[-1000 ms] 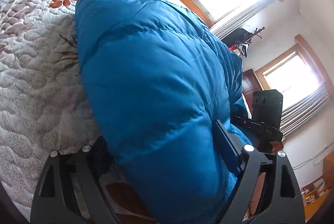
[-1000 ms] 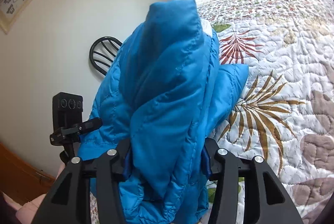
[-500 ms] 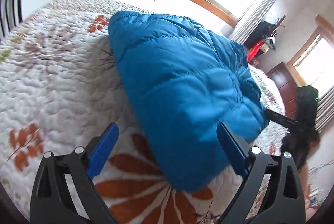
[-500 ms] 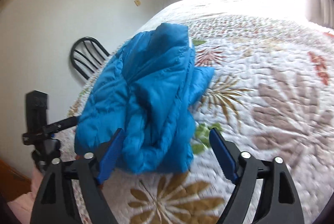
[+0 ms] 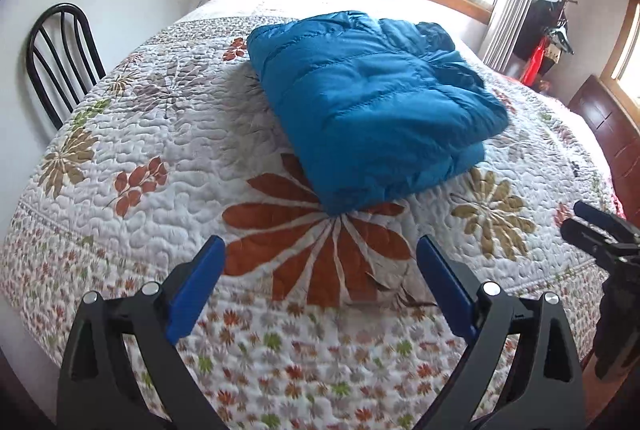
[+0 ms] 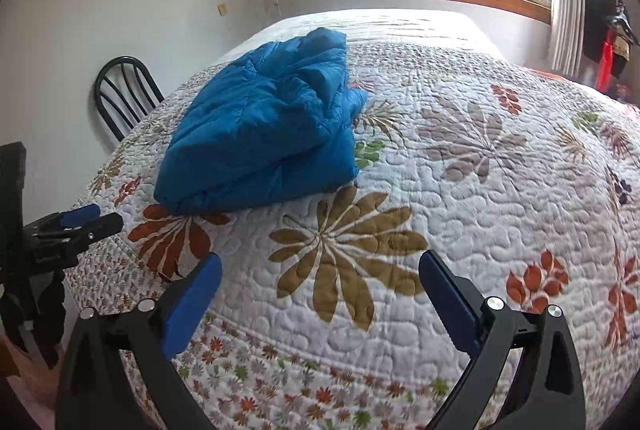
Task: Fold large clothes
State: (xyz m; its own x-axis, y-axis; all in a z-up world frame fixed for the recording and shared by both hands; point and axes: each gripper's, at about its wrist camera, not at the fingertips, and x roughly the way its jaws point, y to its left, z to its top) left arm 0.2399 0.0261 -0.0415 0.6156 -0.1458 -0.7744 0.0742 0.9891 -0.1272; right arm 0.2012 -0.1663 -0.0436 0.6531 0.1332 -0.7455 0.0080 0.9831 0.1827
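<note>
Blue jacket (image 5: 372, 101) lies folded on quilt (image 5: 160, 133). Left gripper (image 5: 320, 270), right gripper (image 6: 320, 278) both wide apart, holding nothing. Fold looks finished; next maybe only tidy edges.

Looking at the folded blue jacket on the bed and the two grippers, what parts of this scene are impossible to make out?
- Blue jacket: sleeves, zipper and underside are tucked inside the fold in both views.
- Black chair: seat and legs hidden behind the bed quilt.
- Right gripper in the left wrist view: cut off by the right edge.
- Dark items hanging beside the window: too small and distorted to identify.
- Left gripper: open, handle and hand below the frame.
</note>
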